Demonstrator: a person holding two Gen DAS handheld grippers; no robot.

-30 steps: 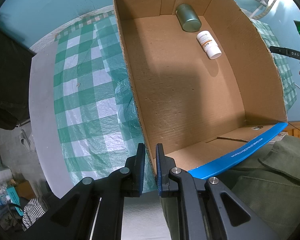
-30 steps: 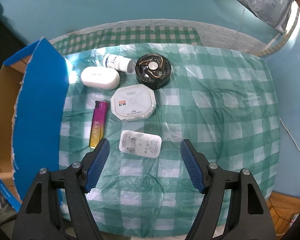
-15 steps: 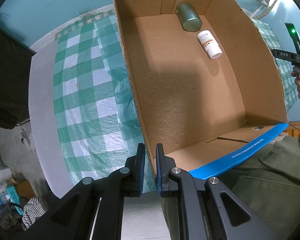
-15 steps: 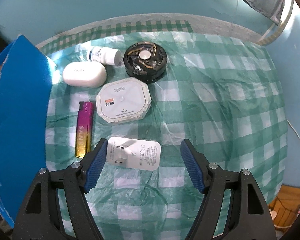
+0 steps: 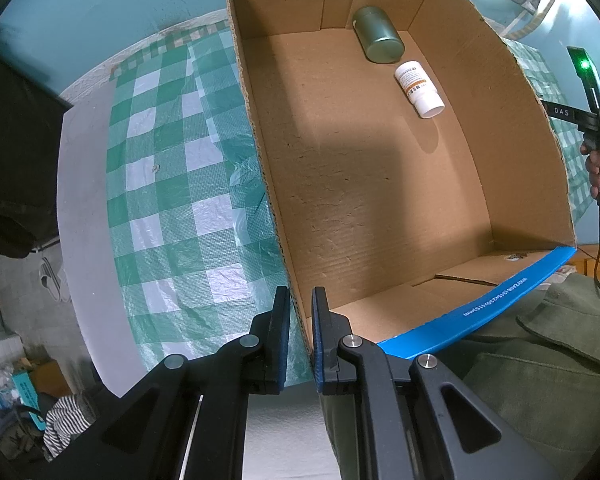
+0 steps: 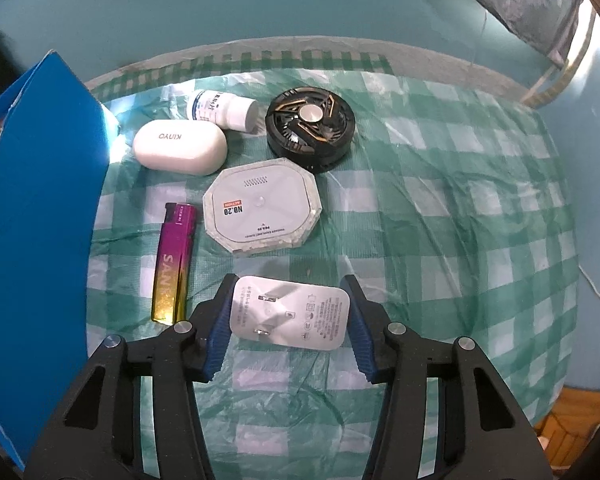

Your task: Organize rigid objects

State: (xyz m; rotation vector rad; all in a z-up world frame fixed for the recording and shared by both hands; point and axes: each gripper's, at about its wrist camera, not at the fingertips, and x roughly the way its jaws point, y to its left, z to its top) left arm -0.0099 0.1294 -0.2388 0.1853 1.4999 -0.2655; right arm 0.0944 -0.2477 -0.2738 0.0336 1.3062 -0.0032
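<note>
Clutter lies beyond our right gripper (image 6: 286,328): purple-gold lighter (image 6: 173,264), white octagonal device (image 6: 262,208), black round fan (image 6: 311,122). Its fingers bracket the flat white rectangular plug adapter (image 6: 290,316) on the checked cloth (image 6: 440,240). Our left gripper (image 5: 300,334) pinches the brown cardboard box (image 5: 276,216) wall.
</note>
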